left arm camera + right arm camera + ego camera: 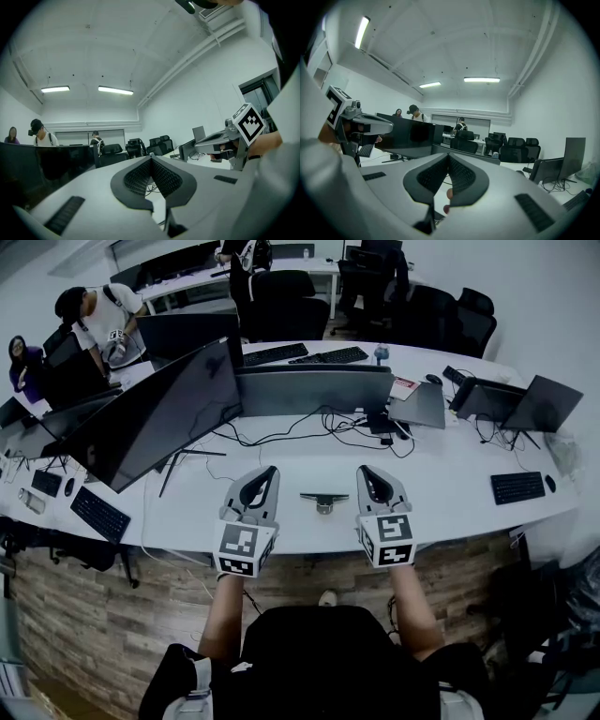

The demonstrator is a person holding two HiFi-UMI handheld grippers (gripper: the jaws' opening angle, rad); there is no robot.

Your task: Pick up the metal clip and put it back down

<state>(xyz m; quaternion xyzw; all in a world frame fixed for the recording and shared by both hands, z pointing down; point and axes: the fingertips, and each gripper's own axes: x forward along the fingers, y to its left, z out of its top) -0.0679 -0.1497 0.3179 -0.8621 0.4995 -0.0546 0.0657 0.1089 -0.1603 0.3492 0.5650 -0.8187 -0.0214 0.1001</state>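
well, the left hand-held gripper (pixel 151 159) has its two grey jaws pressed together at the tips, with nothing between the black ribbed pads. it points out across the room. the right hand-held gripper (pixel 448 155) is closed the same way and is just as empty. from above, the two hang side by side over the near edge of the long white worktop (pixel 281 526), each with its marker cube back toward the person's bare forearms.

the small dark metal clip (pixel 324 500) lies on the worktop between the two hand-held grippers, touching neither, with a flat bar across its top. just behind it a tangle of thin black cables (pixel 328 423) runs up to the grey back of a wide monitor (pixel 314 390). a large dark screen (pixel 159 418) leans off to the left above a black keyboard (pixel 98 514), and a second black keyboard (pixel 517 487) sits near the right end. below the edge, the front of the worktop is brown wood panelling (pixel 94 615). further off stand black office chairs (pixel 281 301), and two people (pixel 94 315) are at the far left.
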